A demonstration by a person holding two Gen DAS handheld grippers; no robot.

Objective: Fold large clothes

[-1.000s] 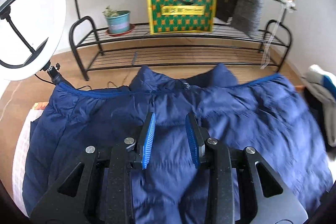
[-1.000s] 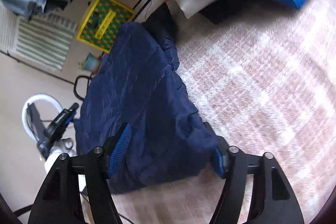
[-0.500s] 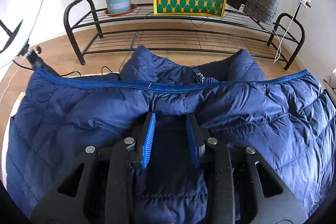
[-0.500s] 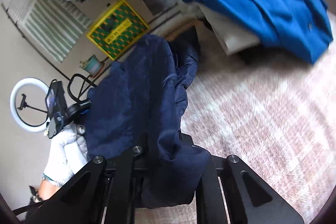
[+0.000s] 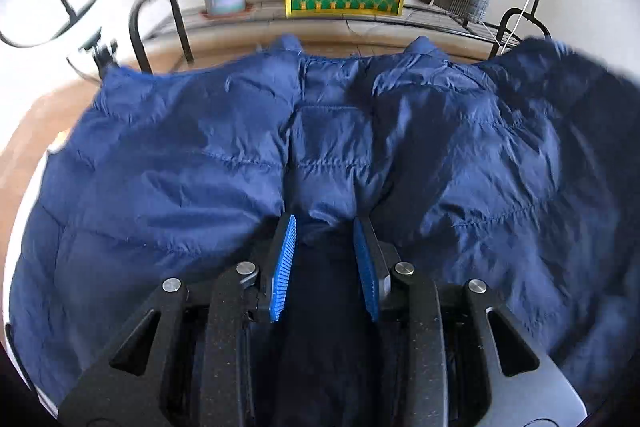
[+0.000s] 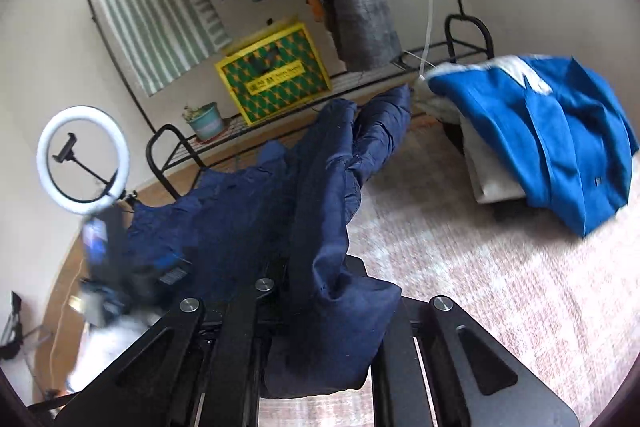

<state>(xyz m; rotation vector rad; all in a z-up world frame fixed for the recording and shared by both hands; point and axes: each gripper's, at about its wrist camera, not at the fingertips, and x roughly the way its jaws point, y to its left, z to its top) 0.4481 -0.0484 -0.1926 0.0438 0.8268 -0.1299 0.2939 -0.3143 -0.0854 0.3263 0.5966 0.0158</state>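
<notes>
While the navy puffer jacket [image 5: 328, 147] lies spread over the pale rug [image 6: 500, 287], the left gripper [image 5: 325, 239] holds a bunched fold of its fabric between the blue pads [image 5: 285, 259]. The right gripper [image 6: 316, 267] is clenched on the jacket's edge, which drapes over its fingers and hides them, so the pinch point is probably underneath. A bright blue garment [image 6: 560, 147] sits nearby
</notes>
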